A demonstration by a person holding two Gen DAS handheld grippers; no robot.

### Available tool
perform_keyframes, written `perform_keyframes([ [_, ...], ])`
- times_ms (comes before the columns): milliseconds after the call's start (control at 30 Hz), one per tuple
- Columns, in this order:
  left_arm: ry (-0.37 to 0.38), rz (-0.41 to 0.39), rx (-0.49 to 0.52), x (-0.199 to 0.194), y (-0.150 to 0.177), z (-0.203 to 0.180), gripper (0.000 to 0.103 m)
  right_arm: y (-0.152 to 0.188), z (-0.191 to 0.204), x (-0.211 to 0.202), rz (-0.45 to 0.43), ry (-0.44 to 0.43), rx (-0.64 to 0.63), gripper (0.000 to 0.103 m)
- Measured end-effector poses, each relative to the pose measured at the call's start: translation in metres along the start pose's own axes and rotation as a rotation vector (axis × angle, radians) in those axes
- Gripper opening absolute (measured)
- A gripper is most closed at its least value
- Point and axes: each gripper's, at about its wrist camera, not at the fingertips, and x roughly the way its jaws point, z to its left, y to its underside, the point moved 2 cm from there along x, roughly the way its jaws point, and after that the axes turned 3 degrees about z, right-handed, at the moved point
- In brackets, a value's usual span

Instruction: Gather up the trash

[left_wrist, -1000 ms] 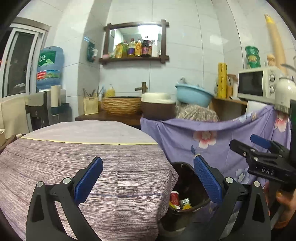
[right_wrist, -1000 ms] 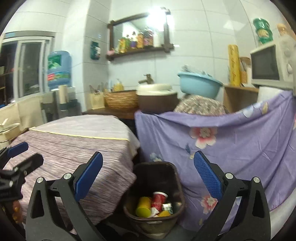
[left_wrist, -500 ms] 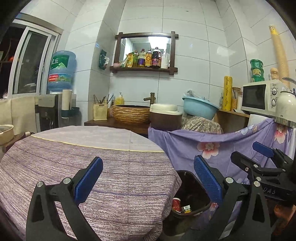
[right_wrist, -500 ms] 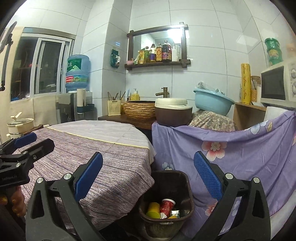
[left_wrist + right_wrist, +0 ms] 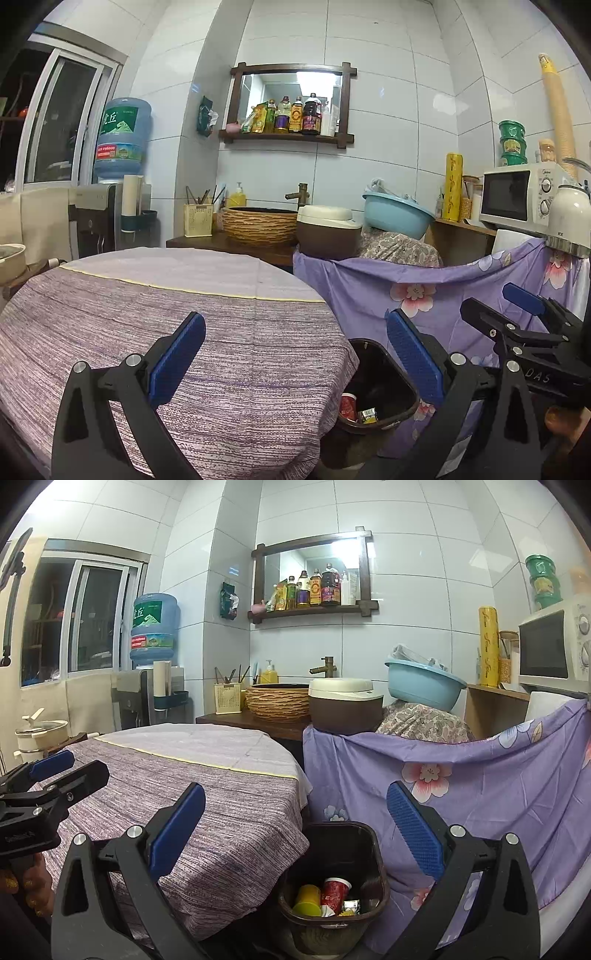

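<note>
Since the brown trash bin [image 5: 332, 886] already holds a red paper cup [image 5: 334, 888], a yellow cup [image 5: 308, 899] and a few small wrappers [image 5: 351, 906], the collecting looks close to finished, as far as these views show. The bin stands on the floor, just beside the edge of the round table [image 5: 207, 775] and in front of the flowered purple cloth [image 5: 480, 794]. No loose trash shows on the striped tablecloth beside the bin, so little or nothing seems left to pick up there; the floor behind the bin is hidden.

Above and in front of the bin, the right gripper [image 5: 295, 834] hangs with its blue pads spread wide and nothing between them. The left gripper [image 5: 295, 358], over the table edge next to the bin, is likewise spread apart and empty. Well beyond the bin, against the tiled wall, sit a woven basin [image 5: 279, 701], a blue plastic bowl [image 5: 421, 685] and a microwave [image 5: 517, 199], none of them part of the job.
</note>
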Motion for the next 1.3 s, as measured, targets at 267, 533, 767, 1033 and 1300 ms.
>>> perform_keyframes([
  [267,-0.006,0.001,-0.002,0.0,-0.0001,-0.0005,0.098,0.0008,-0.0016,-0.0003,0.002,0.007,0.007,0.097],
  [533,-0.013,0.004,-0.005,-0.0007,-0.0011,0.0002,0.098,0.0007,-0.003,0.0002,0.004,0.003,0.011,0.097],
  [767,-0.01,0.008,-0.01,0.0001,-0.0013,0.001,0.098,0.0023,-0.0017,0.0008,0.007,0.007,0.013,0.097],
  [1033,-0.01,0.011,-0.014,0.0018,-0.0014,-0.0002,0.098,0.0026,-0.0017,0.0011,0.011,0.008,0.022,0.097],
  [1300,-0.009,0.014,-0.015,0.0023,-0.0015,-0.0005,0.098,0.0018,-0.0024,0.0008,0.011,0.011,0.025,0.097],
])
